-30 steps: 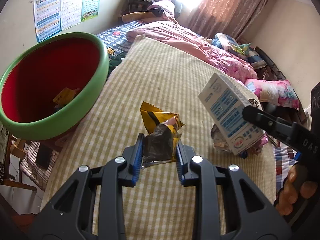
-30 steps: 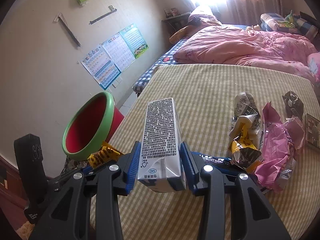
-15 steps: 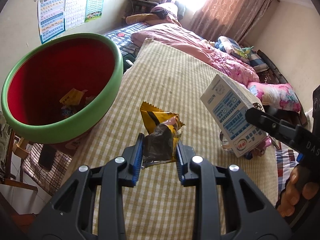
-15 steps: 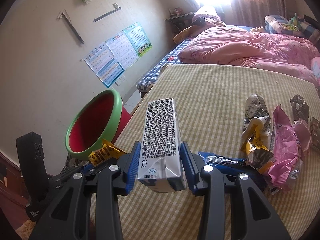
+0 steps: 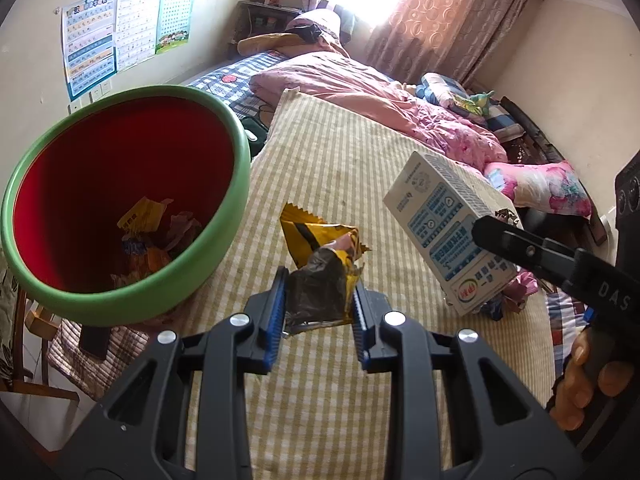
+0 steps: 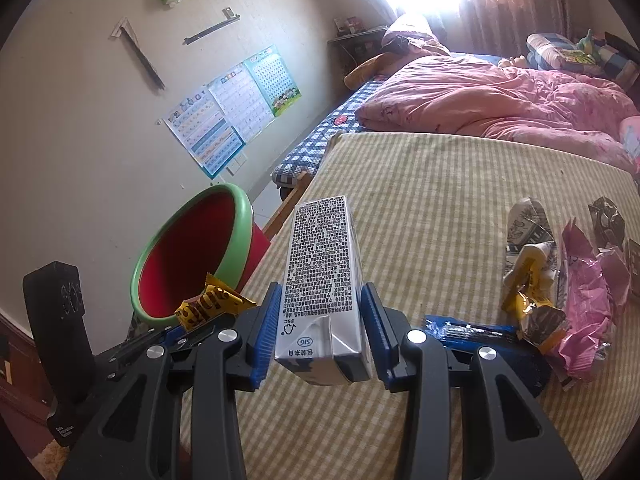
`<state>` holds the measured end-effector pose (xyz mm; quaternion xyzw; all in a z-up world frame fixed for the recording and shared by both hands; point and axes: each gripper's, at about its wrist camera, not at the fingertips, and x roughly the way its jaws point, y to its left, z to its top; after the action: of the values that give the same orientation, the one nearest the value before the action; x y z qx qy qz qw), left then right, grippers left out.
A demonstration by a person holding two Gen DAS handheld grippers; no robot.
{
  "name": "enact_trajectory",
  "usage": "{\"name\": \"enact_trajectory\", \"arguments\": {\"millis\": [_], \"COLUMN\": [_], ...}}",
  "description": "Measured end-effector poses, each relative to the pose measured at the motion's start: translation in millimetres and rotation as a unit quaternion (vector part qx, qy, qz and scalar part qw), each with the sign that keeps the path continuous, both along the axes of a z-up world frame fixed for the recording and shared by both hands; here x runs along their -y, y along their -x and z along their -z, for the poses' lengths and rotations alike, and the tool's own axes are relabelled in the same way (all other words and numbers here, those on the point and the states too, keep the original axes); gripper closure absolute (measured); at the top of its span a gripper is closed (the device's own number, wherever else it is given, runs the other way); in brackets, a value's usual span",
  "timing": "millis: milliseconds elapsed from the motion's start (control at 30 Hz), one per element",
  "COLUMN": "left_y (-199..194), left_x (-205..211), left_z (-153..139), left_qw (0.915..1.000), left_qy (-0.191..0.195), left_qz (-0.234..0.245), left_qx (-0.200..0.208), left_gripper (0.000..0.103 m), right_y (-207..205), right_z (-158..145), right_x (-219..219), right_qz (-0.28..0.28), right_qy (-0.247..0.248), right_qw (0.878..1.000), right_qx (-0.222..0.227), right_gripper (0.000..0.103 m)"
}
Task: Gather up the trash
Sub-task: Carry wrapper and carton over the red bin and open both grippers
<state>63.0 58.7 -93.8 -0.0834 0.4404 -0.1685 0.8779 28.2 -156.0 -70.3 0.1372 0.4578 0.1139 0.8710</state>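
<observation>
My left gripper (image 5: pixel 318 312) is shut on a crumpled yellow snack wrapper (image 5: pixel 324 264), held above the bed edge just right of the red bin with a green rim (image 5: pixel 120 304). The bin holds several wrappers. My right gripper (image 6: pixel 320 336) is shut on a white milk carton (image 6: pixel 320 276), held above the striped bed cover. The carton also shows in the left wrist view (image 5: pixel 448 228). The bin (image 6: pixel 236 240) and the yellow wrapper (image 6: pixel 212 306) show left of the carton in the right wrist view.
A pile of trash lies on the striped cover (image 6: pixel 440 208): pink wrappers (image 6: pixel 588 304), a yellow-black wrapper (image 6: pixel 532 300) and a blue wrapper (image 6: pixel 468 328). A pink quilt (image 6: pixel 500 100) lies at the back. A chair (image 5: pixel 24 344) stands beside the bin.
Both grippers have moved left toward the bin with their loads. The bin looks larger and closer, and its inside shows more.
</observation>
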Motion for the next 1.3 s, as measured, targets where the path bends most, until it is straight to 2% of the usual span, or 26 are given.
{"name": "enact_trajectory", "arguments": {"millis": [200,433,833,1300], "left_y": [-5.6,-16.6,-36.7,-51.5], "left_x": [-12.0,-30.4,-77.7,-124.3], "left_z": [-15.9,-26.3,-28.0,-16.2], "left_qw": [0.9997,0.9991,0.9984,0.9977], "left_qy": [0.008,-0.003,-0.013,-0.029], "left_qz": [0.011,0.011,-0.018,-0.046], "left_qx": [0.020,0.041,0.052,0.040], "left_gripper": [0.075,0.075,0.075,0.075], "right_y": [-6.4,-14.6,-32.5,-57.8], "right_z": [-2.4,-4.3,-11.0,-8.6], "right_x": [-12.1,-31.8,-66.1,-122.8], "right_qz": [0.005,0.007,-0.001,-0.047], "right_qy": [-0.001,0.001,0.003,-0.013], "right_qw": [1.000,1.000,1.000,0.999], "right_qx": [0.002,0.004,0.015,0.017], "right_gripper": [0.063,0.063,0.063,0.063]}}
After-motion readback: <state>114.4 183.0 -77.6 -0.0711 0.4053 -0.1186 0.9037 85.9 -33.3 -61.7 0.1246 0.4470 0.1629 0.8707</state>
